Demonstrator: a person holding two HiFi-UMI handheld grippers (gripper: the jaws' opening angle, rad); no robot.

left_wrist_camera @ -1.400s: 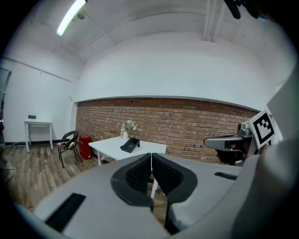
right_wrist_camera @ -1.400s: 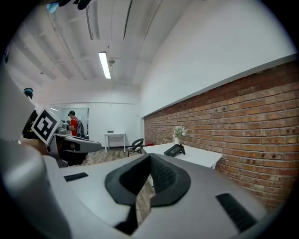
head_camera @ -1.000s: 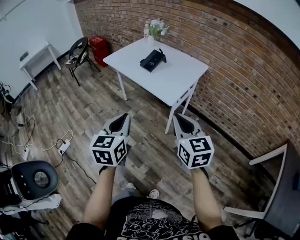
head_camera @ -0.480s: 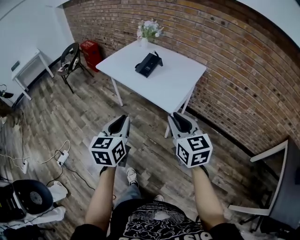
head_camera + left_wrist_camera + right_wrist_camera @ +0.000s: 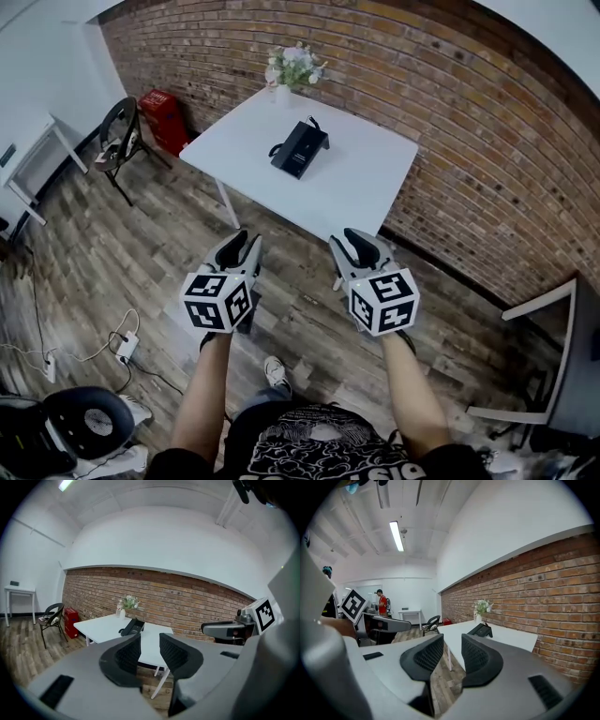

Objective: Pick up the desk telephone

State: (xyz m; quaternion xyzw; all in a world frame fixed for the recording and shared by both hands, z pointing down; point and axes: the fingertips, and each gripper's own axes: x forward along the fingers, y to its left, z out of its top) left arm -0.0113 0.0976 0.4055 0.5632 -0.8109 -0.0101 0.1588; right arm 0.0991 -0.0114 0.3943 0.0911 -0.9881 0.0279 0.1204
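Progress: approach only, nothing grasped | desk telephone (image 5: 300,148): lay flat on table (image 5: 375,183), toward far edge near flower vase (image 5: 283,91), untouched | left gripper (image 5: 237,247), right gripper (image 5: 360,247): jaws just been opening, partly apart, empty, well short of table | remained: reach, close, lift

bare tabletop (image 5: 366,183) around telephone (image 5: 300,148); flower vase (image 5: 284,91) at far edge

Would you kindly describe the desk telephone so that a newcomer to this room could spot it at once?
Find the white table beside the brick wall. Toward its far end, just short of the vase of flowers, lies the desk telephone. It is flat and black, the only dark thing on the tabletop.
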